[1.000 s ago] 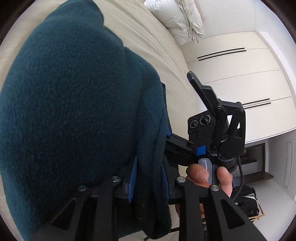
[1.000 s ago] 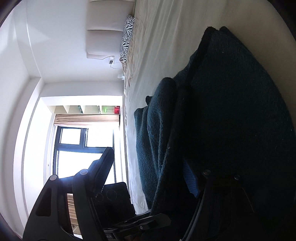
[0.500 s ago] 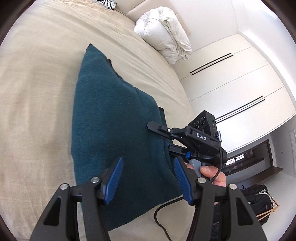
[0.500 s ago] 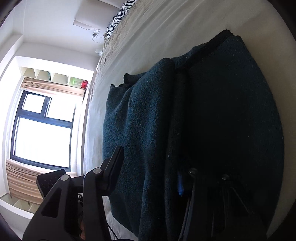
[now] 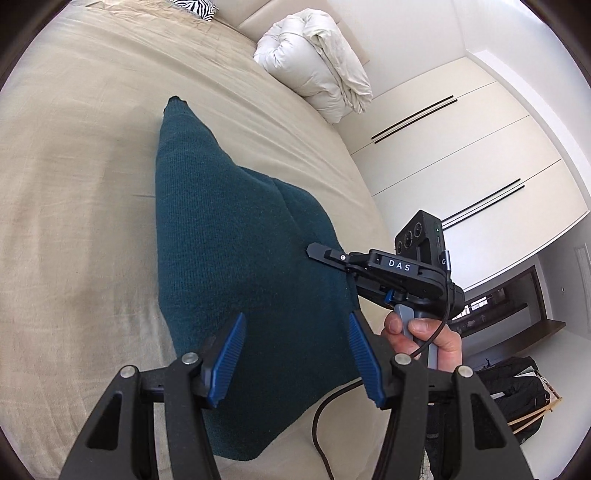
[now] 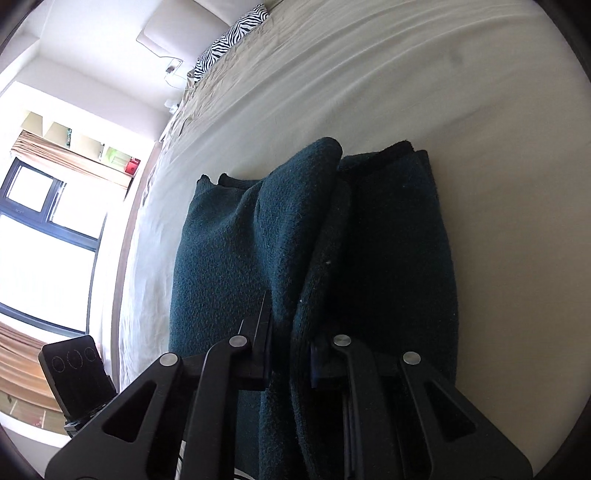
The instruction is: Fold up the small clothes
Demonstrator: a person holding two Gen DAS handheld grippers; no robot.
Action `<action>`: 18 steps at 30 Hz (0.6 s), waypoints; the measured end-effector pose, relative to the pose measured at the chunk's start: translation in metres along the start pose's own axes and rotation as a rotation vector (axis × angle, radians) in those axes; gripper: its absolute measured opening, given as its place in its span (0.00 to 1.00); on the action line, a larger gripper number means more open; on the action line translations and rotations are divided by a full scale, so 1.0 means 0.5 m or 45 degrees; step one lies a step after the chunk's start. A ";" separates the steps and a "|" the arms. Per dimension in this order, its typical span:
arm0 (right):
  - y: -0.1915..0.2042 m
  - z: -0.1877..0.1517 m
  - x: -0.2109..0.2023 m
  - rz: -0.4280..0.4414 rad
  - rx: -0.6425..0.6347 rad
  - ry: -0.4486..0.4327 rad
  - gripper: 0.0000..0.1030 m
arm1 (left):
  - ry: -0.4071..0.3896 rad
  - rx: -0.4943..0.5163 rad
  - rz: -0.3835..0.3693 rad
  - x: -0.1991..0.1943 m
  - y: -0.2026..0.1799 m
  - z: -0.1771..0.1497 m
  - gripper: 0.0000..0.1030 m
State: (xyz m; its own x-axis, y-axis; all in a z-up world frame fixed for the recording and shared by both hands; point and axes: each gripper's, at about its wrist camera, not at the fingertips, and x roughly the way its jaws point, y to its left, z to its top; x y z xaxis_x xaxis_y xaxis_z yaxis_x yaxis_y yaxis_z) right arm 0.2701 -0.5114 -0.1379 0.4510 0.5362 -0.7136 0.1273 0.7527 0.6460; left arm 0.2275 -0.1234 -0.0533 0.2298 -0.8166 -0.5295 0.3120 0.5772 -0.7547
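A dark teal knitted garment (image 5: 240, 258) lies folded on the beige bed (image 5: 74, 184). My left gripper (image 5: 295, 354) is open and empty, held just above the garment's near edge, blue pads apart. My right gripper (image 6: 291, 354) is shut on a fold of the teal garment (image 6: 258, 240) at its right edge. It also shows in the left wrist view (image 5: 369, 273), with a hand on its handle. The pinched layers stand up as a ridge between the jaws.
A rolled white duvet (image 5: 317, 59) and a zebra-print pillow (image 5: 192, 5) lie at the head of the bed. White wardrobe doors (image 5: 461, 147) stand to the right. A black cable (image 5: 325, 424) trails over the bed's near edge. A window (image 6: 37, 240) is on the far side.
My left gripper let go of the garment, opened and pulled back. The garment dropped flat on the bed. My right gripper stays shut on its edge.
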 end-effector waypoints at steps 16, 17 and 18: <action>-0.085 -0.015 -0.004 0.095 0.187 -0.030 0.14 | 0.094 0.115 0.109 0.051 -0.007 -0.016 0.58; -0.085 -0.016 -0.011 0.092 0.196 -0.029 0.15 | 0.092 0.118 0.115 0.051 -0.006 -0.017 0.57; -0.082 -0.013 -0.028 0.077 0.195 -0.036 0.16 | 0.088 0.130 0.120 0.048 -0.007 -0.019 0.57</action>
State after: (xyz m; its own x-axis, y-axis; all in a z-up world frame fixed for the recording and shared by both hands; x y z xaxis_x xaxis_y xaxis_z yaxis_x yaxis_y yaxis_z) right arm 0.2529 -0.5474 -0.1564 0.4860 0.5660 -0.6659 0.2317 0.6512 0.7227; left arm 0.2232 -0.1451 -0.0672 0.1998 -0.7555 -0.6240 0.3847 0.6462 -0.6592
